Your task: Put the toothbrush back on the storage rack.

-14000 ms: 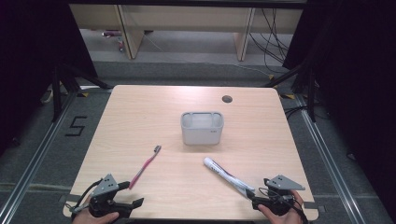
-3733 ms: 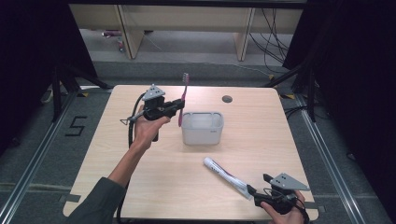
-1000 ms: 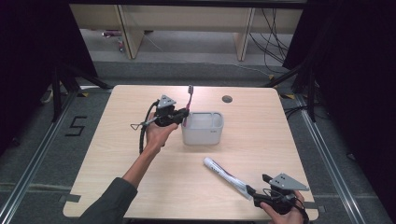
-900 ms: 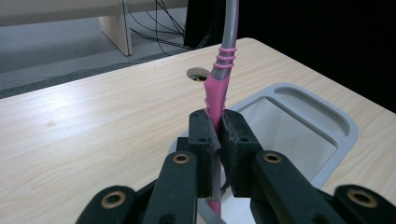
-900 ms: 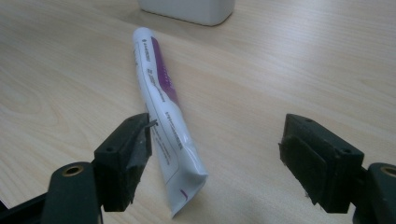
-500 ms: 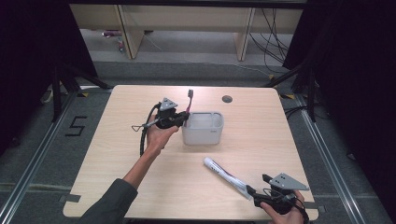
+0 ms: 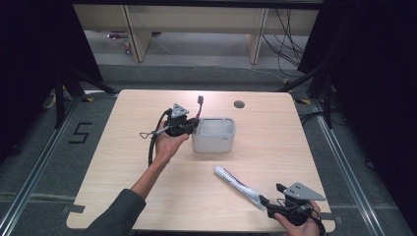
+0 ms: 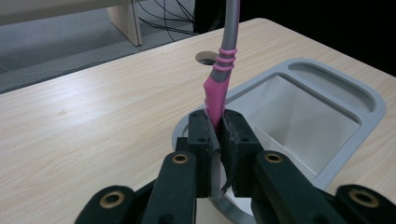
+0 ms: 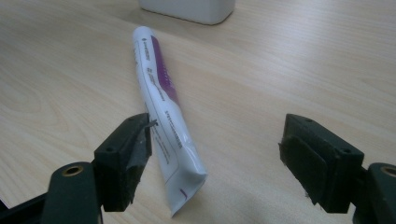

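My left gripper (image 7: 191,126) is shut on the pink handle of a toothbrush (image 7: 198,109), which stands upright with its bristle head on top. It is held at the left end of a grey holder (image 7: 221,142), over the holder's round opening. In the left gripper view the pads clamp the toothbrush (image 8: 219,79) at my left gripper (image 8: 215,126), and the handle's lower end is hidden behind the jaws. My right gripper (image 7: 268,209) is open at the table's front right. The near end of a white and purple toothpaste tube (image 9: 161,107) lies flat between its jaws (image 9: 219,154), beside the left pad.
The holder's large rectangular compartment (image 8: 355,93) stands empty to the right of the toothbrush. A round cable hole (image 7: 239,104) sits in the table behind the holder. The toothpaste tube (image 7: 236,187) lies diagonally on the front right of the table (image 7: 123,177).
Since the earliest frame my left gripper has picked the toothbrush up from the table and carried it to the holder. Over the last second nothing has visibly moved.
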A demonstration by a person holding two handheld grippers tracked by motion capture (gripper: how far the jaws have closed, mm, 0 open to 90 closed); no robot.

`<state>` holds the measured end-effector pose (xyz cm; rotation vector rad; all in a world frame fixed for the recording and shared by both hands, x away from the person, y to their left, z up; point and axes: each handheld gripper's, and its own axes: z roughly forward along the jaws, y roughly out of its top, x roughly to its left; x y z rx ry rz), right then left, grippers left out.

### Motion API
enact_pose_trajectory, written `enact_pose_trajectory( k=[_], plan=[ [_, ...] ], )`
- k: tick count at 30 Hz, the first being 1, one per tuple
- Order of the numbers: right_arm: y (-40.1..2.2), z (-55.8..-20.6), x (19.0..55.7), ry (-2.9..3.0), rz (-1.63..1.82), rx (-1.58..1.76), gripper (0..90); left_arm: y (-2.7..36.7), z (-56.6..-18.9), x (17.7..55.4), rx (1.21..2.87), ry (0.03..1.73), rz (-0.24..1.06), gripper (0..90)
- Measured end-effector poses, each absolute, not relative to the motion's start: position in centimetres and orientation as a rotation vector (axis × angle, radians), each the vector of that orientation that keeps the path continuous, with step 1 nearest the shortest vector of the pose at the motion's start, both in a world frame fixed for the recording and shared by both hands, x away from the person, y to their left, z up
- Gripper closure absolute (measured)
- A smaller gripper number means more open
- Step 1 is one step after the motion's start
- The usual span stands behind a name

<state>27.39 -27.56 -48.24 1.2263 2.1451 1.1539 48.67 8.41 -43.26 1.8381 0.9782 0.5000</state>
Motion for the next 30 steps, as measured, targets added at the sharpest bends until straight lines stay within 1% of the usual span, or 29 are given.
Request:
enact_pose_trajectory(
  k=[3,8,11,12,13,20,27,30],
  plan=[
    [-27.5,-48.2,27.4,2.147,1.153,1.231,25.3,8.5,-43.1,48.6,1.861,0.969,0.519,81.8],
    [-27.6,-48.2,27.4,2.146,1.155,1.231,25.3,8.3,-43.0,48.6,1.848,0.973,0.53,80.8],
    [-27.6,-48.2,27.4,2.146,1.155,1.232,25.3,8.3,-43.0,48.6,1.85,0.969,0.536,77.4],
    [-27.6,-48.2,27.4,2.146,1.155,1.231,25.3,8.3,-43.0,48.5,1.849,0.965,0.54,79.5],
    [-27.5,-48.2,27.4,2.147,1.155,1.232,25.3,8.2,-43.0,48.5,1.849,0.965,0.542,79.5],
    [-27.6,-48.3,27.4,2.147,1.154,1.231,25.3,8.3,-42.5,48.3,1.839,0.958,0.561,76.5],
    [-27.5,-48.3,27.4,2.156,1.164,1.248,25.3,8.6,-41.9,47.9,1.834,0.957,0.563,71.3],
    [-27.6,-48.2,27.4,2.144,1.152,1.232,25.3,8.8,-41.5,47.6,1.813,0.976,0.551,65.1]
  ],
)
